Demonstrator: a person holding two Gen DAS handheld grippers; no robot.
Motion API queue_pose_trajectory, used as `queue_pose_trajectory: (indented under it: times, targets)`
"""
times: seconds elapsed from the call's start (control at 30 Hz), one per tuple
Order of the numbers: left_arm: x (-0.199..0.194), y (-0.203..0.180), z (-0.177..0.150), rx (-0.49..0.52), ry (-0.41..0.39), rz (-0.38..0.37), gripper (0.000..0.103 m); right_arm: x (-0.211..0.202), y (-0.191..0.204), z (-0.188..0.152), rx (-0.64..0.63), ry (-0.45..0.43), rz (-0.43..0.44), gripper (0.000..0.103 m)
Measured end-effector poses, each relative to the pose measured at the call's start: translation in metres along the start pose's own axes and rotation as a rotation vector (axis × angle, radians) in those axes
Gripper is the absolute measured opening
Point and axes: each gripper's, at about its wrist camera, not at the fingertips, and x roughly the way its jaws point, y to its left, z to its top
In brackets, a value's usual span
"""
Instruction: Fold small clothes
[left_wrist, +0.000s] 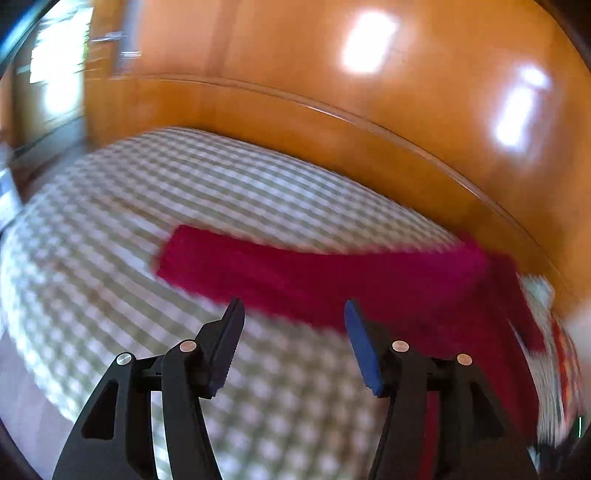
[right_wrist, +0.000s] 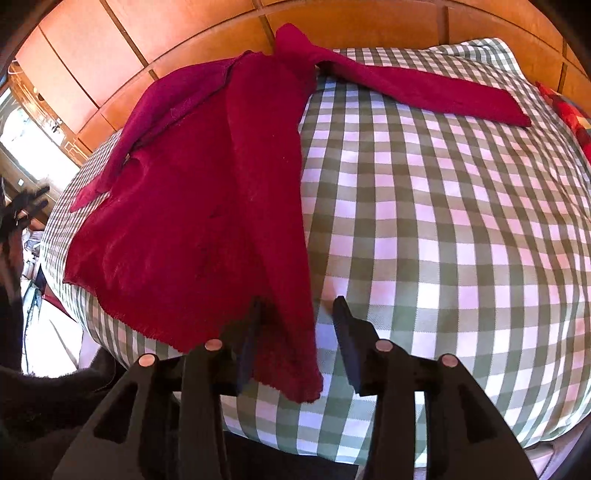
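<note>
A dark red knitted garment (right_wrist: 192, 206) lies on a green-and-white checked cloth (right_wrist: 443, 221). Its body runs toward my right gripper and one long sleeve (right_wrist: 436, 92) stretches to the far right. My right gripper (right_wrist: 295, 314) is open, and the garment's near corner drapes over its left finger and between the jaws. In the blurred left wrist view the same garment (left_wrist: 332, 280) lies across the checked cloth (left_wrist: 184, 192) just beyond my left gripper (left_wrist: 293, 308), which is open and empty, hovering above the cloth.
An orange wooden panelled wall (left_wrist: 369, 110) (right_wrist: 184, 40) runs close behind the far edge of the cloth. A red patterned item (right_wrist: 569, 114) sits at the far right edge. A bright window and furniture (right_wrist: 22, 140) are at the left.
</note>
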Motion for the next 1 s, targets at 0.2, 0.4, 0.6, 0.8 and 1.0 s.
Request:
queue_pose_trajectory:
  times: [0.2,0.4,0.6,0.8,1.0]
  targets:
    - [0.023,-0.045,-0.091,0.108,0.200,-0.176,0.063,0.005,0.001,-0.002,-0.011,-0.004,0.008,0.039]
    - [0.048,-0.056,-0.132,0.116,0.263,-0.220,0.015,0.002,0.003,-0.003,-0.019,-0.008,0.014,0.011]
    - [0.002,-0.049,-0.119,0.083,0.179,-0.336,0.008,-0.040,0.010,-0.004,-0.046,-0.070,0.118,0.006]
    - [-0.034,-0.033,-0.149,0.079,0.217,-0.326,0.008,-0.056,-0.004,-0.025,-0.035,-0.029,0.120,0.006]
    - [0.004,-0.041,-0.205,0.185,0.422,-0.159,0.008,-0.028,-0.009,-0.054,-0.060,0.109,0.071,0.007]
